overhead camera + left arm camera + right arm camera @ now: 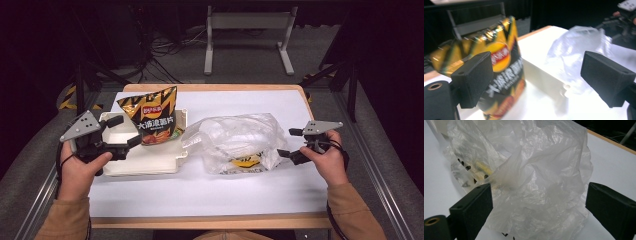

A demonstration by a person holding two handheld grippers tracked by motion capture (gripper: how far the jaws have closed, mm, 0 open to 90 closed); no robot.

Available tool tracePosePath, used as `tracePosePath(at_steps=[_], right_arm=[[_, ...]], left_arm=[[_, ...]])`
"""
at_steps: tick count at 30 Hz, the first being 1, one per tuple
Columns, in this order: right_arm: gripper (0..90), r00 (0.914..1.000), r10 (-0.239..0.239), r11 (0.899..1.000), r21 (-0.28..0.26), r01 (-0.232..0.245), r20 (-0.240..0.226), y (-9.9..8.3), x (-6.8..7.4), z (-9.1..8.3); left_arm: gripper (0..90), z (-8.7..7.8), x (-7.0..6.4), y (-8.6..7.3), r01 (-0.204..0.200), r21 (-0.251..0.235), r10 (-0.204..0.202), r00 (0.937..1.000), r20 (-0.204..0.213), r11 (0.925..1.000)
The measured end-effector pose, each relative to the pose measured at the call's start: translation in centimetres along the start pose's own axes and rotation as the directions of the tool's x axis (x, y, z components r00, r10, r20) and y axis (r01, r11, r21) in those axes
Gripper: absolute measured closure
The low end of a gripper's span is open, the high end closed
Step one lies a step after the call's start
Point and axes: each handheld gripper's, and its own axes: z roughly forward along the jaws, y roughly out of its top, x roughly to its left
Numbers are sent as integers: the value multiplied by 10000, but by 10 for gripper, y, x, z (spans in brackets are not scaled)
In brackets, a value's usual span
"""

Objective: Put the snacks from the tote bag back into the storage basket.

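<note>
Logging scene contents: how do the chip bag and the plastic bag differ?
The chip bag is opaque, black and yellow; the plastic bag is clear and crumpled. The chip bag stands upright in the white tray; the plastic bag lies slumped on the table. Both are untouched.

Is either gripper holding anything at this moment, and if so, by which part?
Nothing is held. The left gripper is open beside the chip bag in the white tray; the right gripper is open at the plastic bag's edge.
</note>
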Motion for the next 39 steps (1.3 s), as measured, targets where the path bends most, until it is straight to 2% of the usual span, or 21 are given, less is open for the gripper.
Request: tracePosePath(at_steps=[2, 3, 6, 8, 11, 13, 16, 19, 22, 24, 26, 28, 31, 32, 34, 36, 39], right_arm=[[77, 10000, 47, 10000, -67, -47, -13, 0, 0, -2], [77, 10000, 47, 10000, -67, -47, -13, 0, 0, -2], [74, 10000, 96, 9999, -136, -96, -11, -2, -1, -5], [73, 9999, 126, 9998, -155, -126, -19, -2, -1, -6], [73, 9999, 151, 9997, -210, -151, -22, -3, -1, -9], [73, 9998, 184, 9996, -235, -184, -20, -4, -1, -10], [71, 9998, 182, 9996, -221, -182, 1, -5, -1, -11], [63, 9998, 189, 9996, -219, -190, -55, -6, 0, -12], [55, 9995, 260, 9991, -327, -265, -152, -8, 1, -16], [55, 9994, 304, 9986, -420, -311, -161, -10, 1, -19], [52, 9992, 361, 9980, -519, -371, -196, -12, 1, -21], [49, 9994, 341, 9981, -500, -347, -115, -14, 2, -23], [49, 9989, 432, 9969, -658, -442, -170, -18, 3, -25], [49, 9988, 455, 9961, -743, -466, -161, -19, 4, -26], [49, 9984, 538, 9946, -880, -551, -176, -22, 4, -27], [49, 9978, 619, 9926, -1037, -639, -222, -24, 5, -27], [48, 9974, 684, 9880, -1373, -710, -235, -28, 5, -27]], left_arm=[[110, 1, -4, -7, 49, 120, -51, 9999, 159, 9999], [110, 1, -4, -7, 49, 120, -51, 9999, 159, 9999], [109, 2, -8, -17, -179, 548, 176, 9998, 54, 9983], [106, 3, -10, -22, -145, 646, 138, 9999, 102, 9978], [103, 2, -10, -31, 6, 700, -18, 9998, 176, 9975], [101, 5, -9, -40, 307, 836, -326, 9992, 217, 9960], [101, 10, -7, -52, 411, 1072, -428, 9990, 144, 9934], [100, 10, -7, -61, 373, 1111, -380, 9993, 35, 9931], [91, 9, -6, -70, 608, 917, -617, 9981, 72, 9939], [87, 8, -5, -75, 573, 876, -575, 9983, -1, 9945], [82, 8, -5, -82, 696, 836, -700, 9975, 14, 9941], [66, 9, -5, -88, 832, 863, -845, 9963, 123, 9928], [30, 11, -3, -98, 679, 1205, -716, 9971, 269, 9904], [27, 12, -2, -105, 715, 1313, -747, 9970, 191, 9888], [27, 13, -1, -108, 762, 1358, -782, 9969, 96, 9878], [27, 14, 0, -116, 954, 1401, -950, 9954, -101, 9855], [27, 14, 0, -123, 1019, 1165, -998, 9947, -235, 9879]])
